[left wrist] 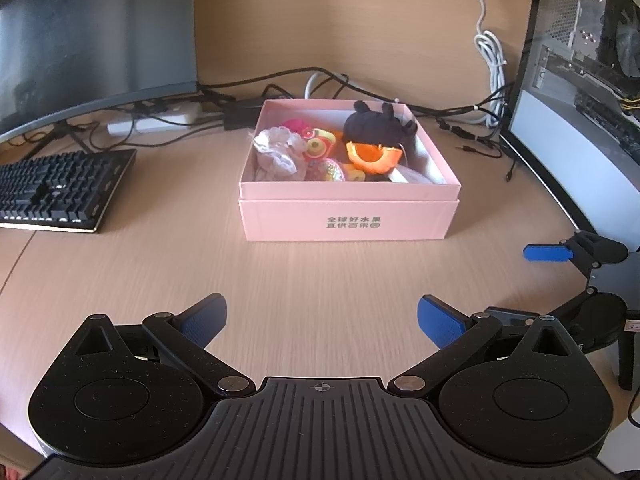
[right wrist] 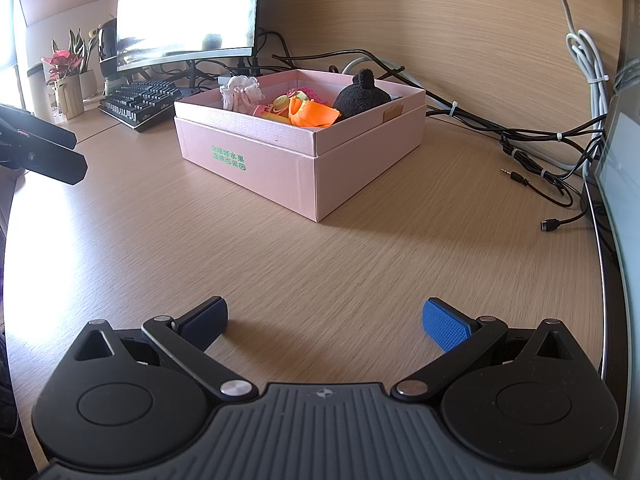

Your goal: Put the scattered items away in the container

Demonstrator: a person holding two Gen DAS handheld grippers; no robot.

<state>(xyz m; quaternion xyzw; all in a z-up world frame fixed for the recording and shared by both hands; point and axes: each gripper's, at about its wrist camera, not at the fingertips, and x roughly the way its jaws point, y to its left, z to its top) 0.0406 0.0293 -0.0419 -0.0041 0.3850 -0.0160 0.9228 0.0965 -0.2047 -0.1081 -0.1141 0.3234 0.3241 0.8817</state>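
A pink cardboard box (left wrist: 348, 222) (right wrist: 256, 148) stands on the wooden desk. Inside lie a black plush toy (left wrist: 378, 126) (right wrist: 362, 98), an orange plastic piece (left wrist: 374, 156) (right wrist: 314, 116), a white lace cloth (left wrist: 276, 152) (right wrist: 240, 94) and several small colourful toys (left wrist: 320, 152). My left gripper (left wrist: 322, 320) hovers open over bare desk, well in front of the box, with nothing between its blue pads. My right gripper (right wrist: 324, 320) is also open and empty, off the box's near corner. The right gripper (left wrist: 568, 276) also shows at the right edge of the left wrist view.
A black keyboard (left wrist: 60, 192) (right wrist: 140, 100) and a monitor (left wrist: 92, 36) (right wrist: 188, 12) sit left of the box. Cables (left wrist: 460, 112) (right wrist: 520, 148) run behind and to its right, beside a computer case (left wrist: 580, 92). Potted plants (right wrist: 66, 76) stand at the far left.
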